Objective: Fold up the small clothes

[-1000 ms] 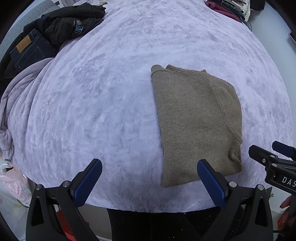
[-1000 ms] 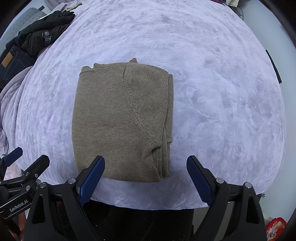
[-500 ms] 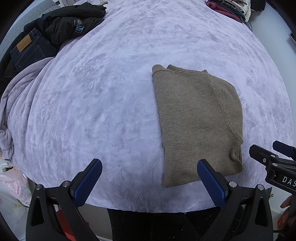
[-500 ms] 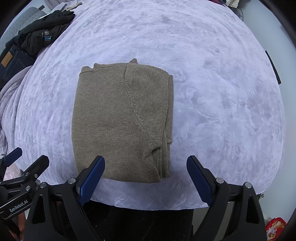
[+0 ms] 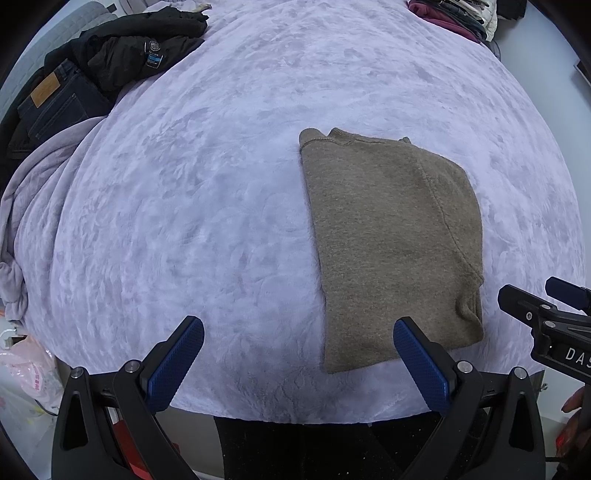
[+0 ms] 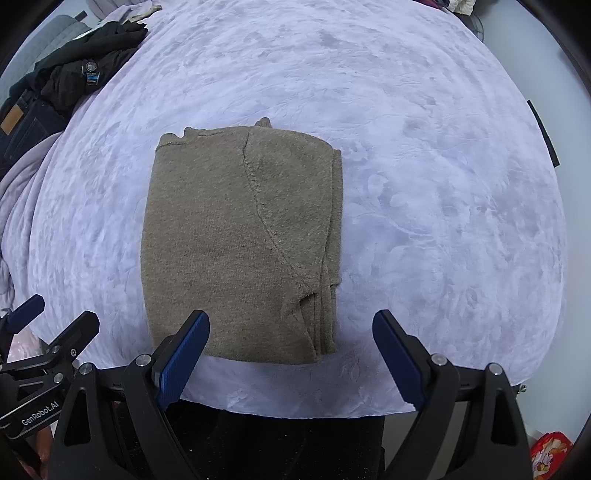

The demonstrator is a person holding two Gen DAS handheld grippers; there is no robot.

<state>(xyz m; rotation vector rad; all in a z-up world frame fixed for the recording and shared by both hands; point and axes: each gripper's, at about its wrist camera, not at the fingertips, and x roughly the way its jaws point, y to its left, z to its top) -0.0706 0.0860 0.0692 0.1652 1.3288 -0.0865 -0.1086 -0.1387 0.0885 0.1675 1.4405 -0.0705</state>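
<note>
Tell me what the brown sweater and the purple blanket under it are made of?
The brown sweater looks like knitted wool or a wool-like yarn: matte, slightly fuzzy, with a visible stitched seam. The purple blanket looks like soft plush fleece: its short pile shows brushed swirls and a faint sheen. The exact fibre of either cannot be told from the look.

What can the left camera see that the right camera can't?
Only the left wrist view shows the stack of folded clothes at the far right of the bed and a pink plastic bag low on the left.

Only the right wrist view shows a red and white packet on the floor at the bottom right.

Both show the folded brown sweater lying flat on the lilac blanket, the black jacket and dark jeans at the far left, and both grippers open, touching nothing: left gripper, right gripper.
</note>
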